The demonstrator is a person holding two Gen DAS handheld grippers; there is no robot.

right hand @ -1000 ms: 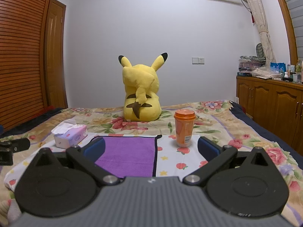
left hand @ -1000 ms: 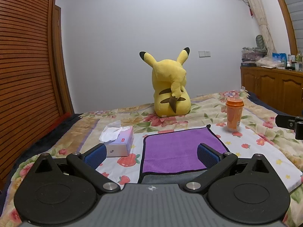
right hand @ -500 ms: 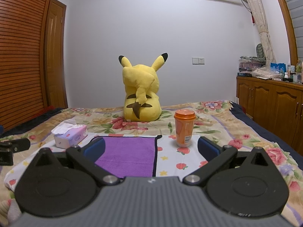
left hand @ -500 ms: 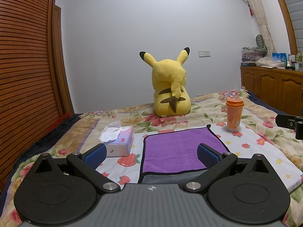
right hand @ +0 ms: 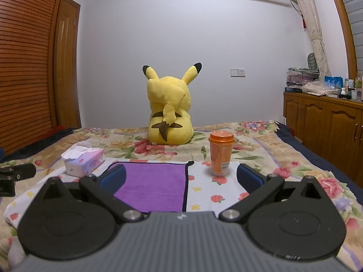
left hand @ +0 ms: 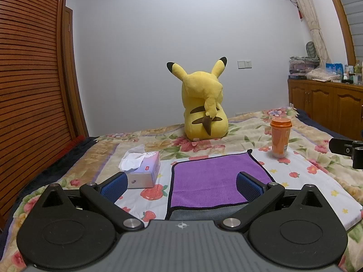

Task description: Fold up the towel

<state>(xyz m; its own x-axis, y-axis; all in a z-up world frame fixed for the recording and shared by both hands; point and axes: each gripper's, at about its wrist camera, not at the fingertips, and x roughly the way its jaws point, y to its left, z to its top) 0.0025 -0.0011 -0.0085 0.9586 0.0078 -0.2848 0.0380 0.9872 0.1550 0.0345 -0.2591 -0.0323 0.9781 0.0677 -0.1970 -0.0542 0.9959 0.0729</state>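
1. A purple terry towel with black piping (left hand: pixel 215 181) lies flat on the floral bedspread (left hand: pixel 317 181), between a lilac tissue box (left hand: pixel 143 170) on its left and an orange lidded plastic cup (left hand: pixel 280 137) on its right
2. The left gripper (left hand: pixel 181 184) hovers low at the near edge, its blue-padded jaws spread wide and holding nothing; the towel sits straight ahead of it, filling most of the gap between the fingers, shifted a little towards the right finger
3. The right gripper (right hand: pixel 181 176) is wide open too, and empty; from its camera the towel (right hand: pixel 154 185) lies ahead and to the left, with the towel's right border running roughly down the middle of the jaw gap
4. So the left hand looks the nearer and better centred one; the right hand lines up with the right-hand edge and near corner
5. The towel looks about square, perhaps a touch longer across the bed; I cannot tell for sure through the fisheye
6. My guess is that folding has not begun: each hand would drop to a near corner and pinch there
7. The cup (right hand: pixel 221 153) stands just beside the far right corner and could be knocked; the yellow plush toy (left hand: pixel 204 104) sits well behind
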